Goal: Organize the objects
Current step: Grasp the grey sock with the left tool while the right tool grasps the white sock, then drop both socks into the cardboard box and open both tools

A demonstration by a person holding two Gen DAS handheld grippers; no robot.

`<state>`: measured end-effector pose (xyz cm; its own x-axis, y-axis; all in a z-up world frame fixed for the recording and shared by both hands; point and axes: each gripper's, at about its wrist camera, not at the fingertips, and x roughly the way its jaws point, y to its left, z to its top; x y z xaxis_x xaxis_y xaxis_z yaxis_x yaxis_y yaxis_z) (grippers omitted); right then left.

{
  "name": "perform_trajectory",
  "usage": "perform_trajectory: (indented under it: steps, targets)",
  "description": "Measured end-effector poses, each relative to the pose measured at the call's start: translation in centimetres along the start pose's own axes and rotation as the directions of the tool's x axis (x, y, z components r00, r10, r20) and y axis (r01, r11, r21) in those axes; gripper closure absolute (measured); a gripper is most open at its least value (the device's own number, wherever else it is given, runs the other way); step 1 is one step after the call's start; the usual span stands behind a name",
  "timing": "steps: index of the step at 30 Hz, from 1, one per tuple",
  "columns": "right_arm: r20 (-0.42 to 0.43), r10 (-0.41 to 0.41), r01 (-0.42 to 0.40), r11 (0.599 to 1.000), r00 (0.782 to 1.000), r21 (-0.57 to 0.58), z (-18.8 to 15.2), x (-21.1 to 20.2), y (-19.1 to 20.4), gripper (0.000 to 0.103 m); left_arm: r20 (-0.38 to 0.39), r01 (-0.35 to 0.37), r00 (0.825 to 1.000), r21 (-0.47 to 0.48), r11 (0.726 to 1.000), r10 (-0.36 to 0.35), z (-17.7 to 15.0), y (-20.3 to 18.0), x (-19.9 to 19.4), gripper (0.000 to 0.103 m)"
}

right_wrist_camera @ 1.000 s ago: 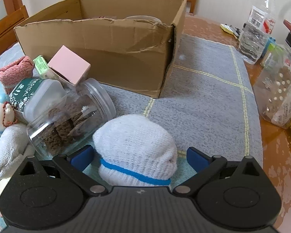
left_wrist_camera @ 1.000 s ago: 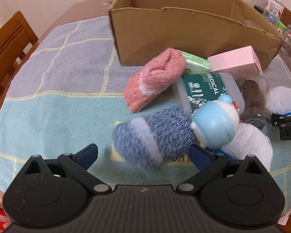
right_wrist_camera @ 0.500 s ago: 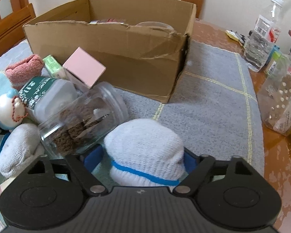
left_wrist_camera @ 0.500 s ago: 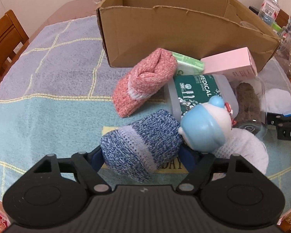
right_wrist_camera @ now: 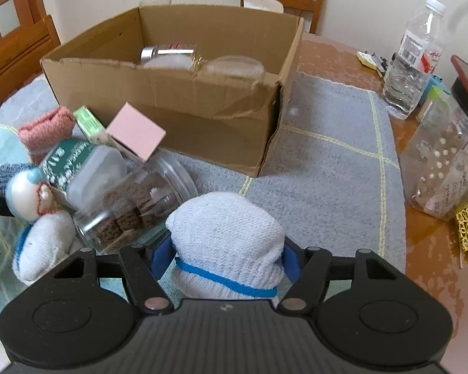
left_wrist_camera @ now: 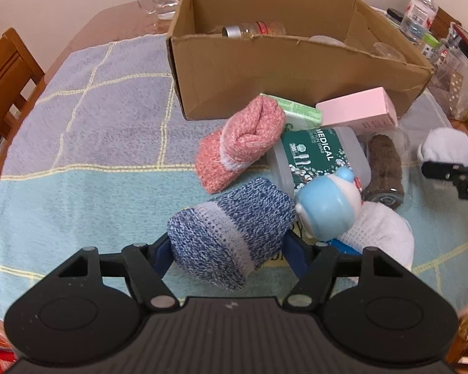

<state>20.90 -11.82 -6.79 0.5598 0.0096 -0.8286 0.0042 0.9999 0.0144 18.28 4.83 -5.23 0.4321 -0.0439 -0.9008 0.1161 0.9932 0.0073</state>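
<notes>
Cloth (left_wrist_camera: 87,131) lies bare on the side of the cardboard box (left_wrist_camera: 265,74) toward my left claw (left_wrist_camera: 227,246), open as far as the counter (left_wrist_camera: 109,21) edge. On the opposite side of the box I see more bare cloth, up to a water bottle (right_wrist_camera: 411,59) and a clear bag (right_wrist_camera: 446,168) near the edge. My left claw is clamped on the blue sock roll (left_wrist_camera: 231,230), in front of the box and touching a blue toy (left_wrist_camera: 327,202). My right claw (right_wrist_camera: 227,258) grips the white sock roll (right_wrist_camera: 231,243), just beside a tipped clear jar (right_wrist_camera: 134,205) in front of the box.
</notes>
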Motion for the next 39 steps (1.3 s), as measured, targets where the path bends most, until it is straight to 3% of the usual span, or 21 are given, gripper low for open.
perform_trajectory:
  steps: [8, 18, 23, 29, 34, 39]
  targets:
    - [-0.004, 0.056, -0.055, 0.998, 0.998, 0.012, 1.9, -2.9, -0.9, 0.030, 0.012, 0.018, 1.000, 0.109, 0.994, -0.019, 2.0, -0.1, -3.9, 0.032]
    - [0.025, 0.102, -0.099, 0.991, 0.995, -0.085, 5.5, -5.8, -0.1, 0.030, 0.056, 0.077, 0.994, 0.186, 0.980, -0.089, 6.3, -0.6, -7.6, 0.032]
    - [0.049, 0.111, -0.106, 0.991, 0.993, -0.079, 7.6, -6.5, 0.7, 0.030, 0.084, 0.115, 0.986, 0.259, 0.959, -0.141, 9.2, -0.6, -7.6, 0.032]
    - [0.085, 0.052, -0.048, 0.998, 0.995, -0.050, 10.1, -6.8, 1.3, 0.030, 0.127, 0.135, 0.974, 0.330, 0.934, -0.185, 13.4, -1.0, -7.3, 0.032]
    - [0.109, 0.025, -0.022, 0.999, 0.994, -0.030, 12.5, -7.2, 0.9, 0.030, 0.132, 0.148, 0.971, 0.326, 0.934, -0.200, 16.3, -1.6, -6.0, 0.032]
    - [0.120, 0.034, -0.026, 0.998, 0.992, -0.065, 14.2, -6.8, 0.3, 0.030, 0.135, 0.142, 0.972, 0.304, 0.942, -0.190, 17.2, -2.4, -4.4, 0.031]
